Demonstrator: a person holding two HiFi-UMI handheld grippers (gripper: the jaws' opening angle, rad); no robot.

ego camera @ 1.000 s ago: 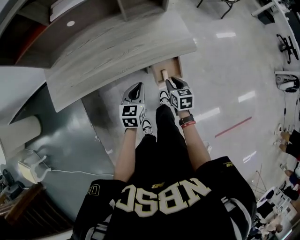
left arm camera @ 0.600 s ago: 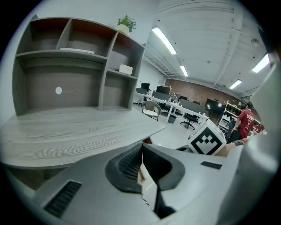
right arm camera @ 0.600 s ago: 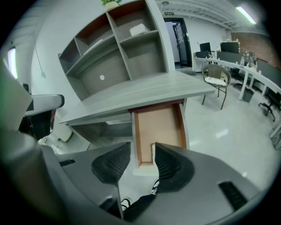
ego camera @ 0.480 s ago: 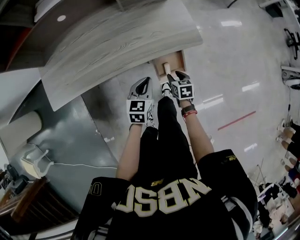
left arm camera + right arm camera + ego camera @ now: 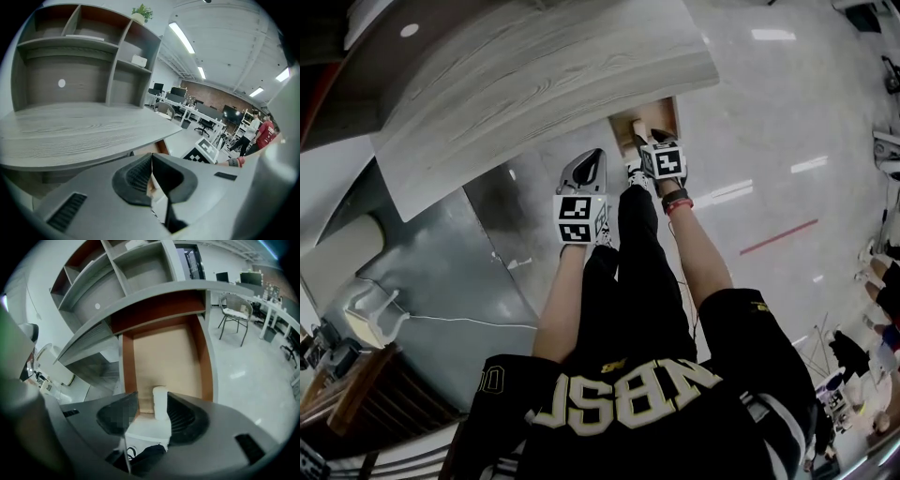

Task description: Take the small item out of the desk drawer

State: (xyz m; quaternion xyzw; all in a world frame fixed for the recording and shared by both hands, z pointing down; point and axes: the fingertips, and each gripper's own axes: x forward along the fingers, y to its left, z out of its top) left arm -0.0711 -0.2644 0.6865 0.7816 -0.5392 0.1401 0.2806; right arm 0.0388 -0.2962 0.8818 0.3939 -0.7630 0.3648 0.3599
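My R gripper (image 5: 152, 401) hung over the open drawer (image 5: 164, 352) under the counter (image 5: 164, 290). Its fingers had just been opening & stood wide apart, w/ the small white item (image 5: 160, 404) btwn them at the drawer's near end, just beside one finger, not squeezed. On my L gripper (image 5: 151, 161) the fingers were closed together, empty, near the counter edge.

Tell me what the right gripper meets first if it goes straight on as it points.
Probably the small white item standing in the open drawer. It lines up with the gap between the open jaws of the right gripper, which have just been opening; nothing is gripped. Depth is unclear.
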